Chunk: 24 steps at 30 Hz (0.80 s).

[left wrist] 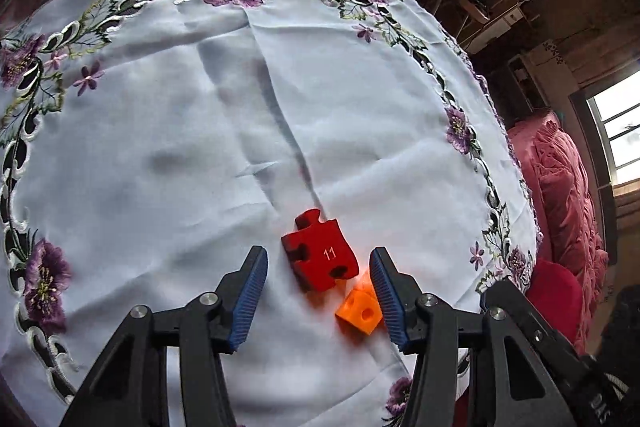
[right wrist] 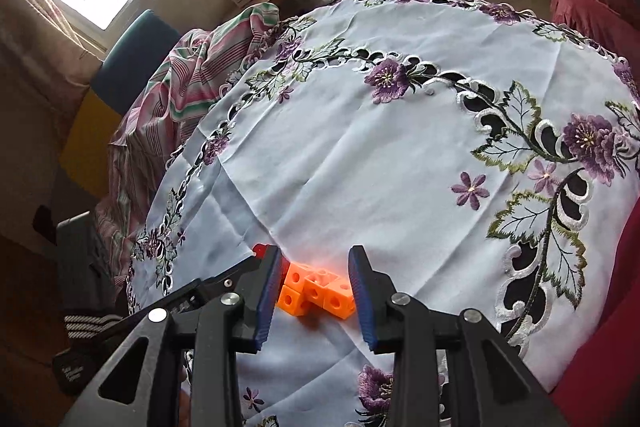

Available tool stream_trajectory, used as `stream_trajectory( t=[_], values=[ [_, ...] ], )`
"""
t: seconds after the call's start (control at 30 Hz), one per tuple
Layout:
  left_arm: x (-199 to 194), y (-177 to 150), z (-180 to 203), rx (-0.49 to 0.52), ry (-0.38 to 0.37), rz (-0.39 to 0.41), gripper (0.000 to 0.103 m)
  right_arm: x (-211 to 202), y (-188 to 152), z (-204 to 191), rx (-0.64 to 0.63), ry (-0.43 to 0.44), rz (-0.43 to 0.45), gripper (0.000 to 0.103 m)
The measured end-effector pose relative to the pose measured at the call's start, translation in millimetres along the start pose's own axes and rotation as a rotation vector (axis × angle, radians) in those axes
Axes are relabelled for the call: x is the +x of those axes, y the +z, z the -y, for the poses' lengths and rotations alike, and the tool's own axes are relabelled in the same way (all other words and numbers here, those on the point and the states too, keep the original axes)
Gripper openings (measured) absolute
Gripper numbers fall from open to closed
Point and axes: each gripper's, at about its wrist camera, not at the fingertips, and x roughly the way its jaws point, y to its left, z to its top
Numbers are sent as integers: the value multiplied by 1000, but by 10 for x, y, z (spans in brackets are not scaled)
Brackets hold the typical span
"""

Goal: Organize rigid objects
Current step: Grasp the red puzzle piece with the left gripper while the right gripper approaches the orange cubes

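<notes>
Red puzzle piece lies flat, knob pointing away — between the open left gripper fingers, untouched.

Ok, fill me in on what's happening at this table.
A person is sorting small pieces on an embroidered tablecloth with a pair of tongs in each hand. The left tongs hang open around a red puzzle piece marked 11, not gripping it. The right tongs sit around a cluster of orange linking cubes; whether the pads actually press on it is unclear.
</notes>
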Motion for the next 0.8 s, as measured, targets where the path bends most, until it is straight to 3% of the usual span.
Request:
stream_trajectory(
  t=[0.23,0.27,0.37,0.43,0.57,0.8],
  values=[
    [113,44,134,59,72,12,52,-4,3,20,15,11,1,35],
    [111,31,137,67,87,17,44,2,3,17,13,9,-2,35],
    [73,-14,107,90,91,23,34,19,-5,13,11,5,-9,35],
    [13,-68,44,93,92,22,33,23,-6,19,13,2,-10,35],
    [-221,-294,-147,123,122,48,33,59,-22,5,7,6,-30,35],
    [-608,-969,-635,149,197,74,33,154,-120,-109,-46,13,-97,35]
  ],
)
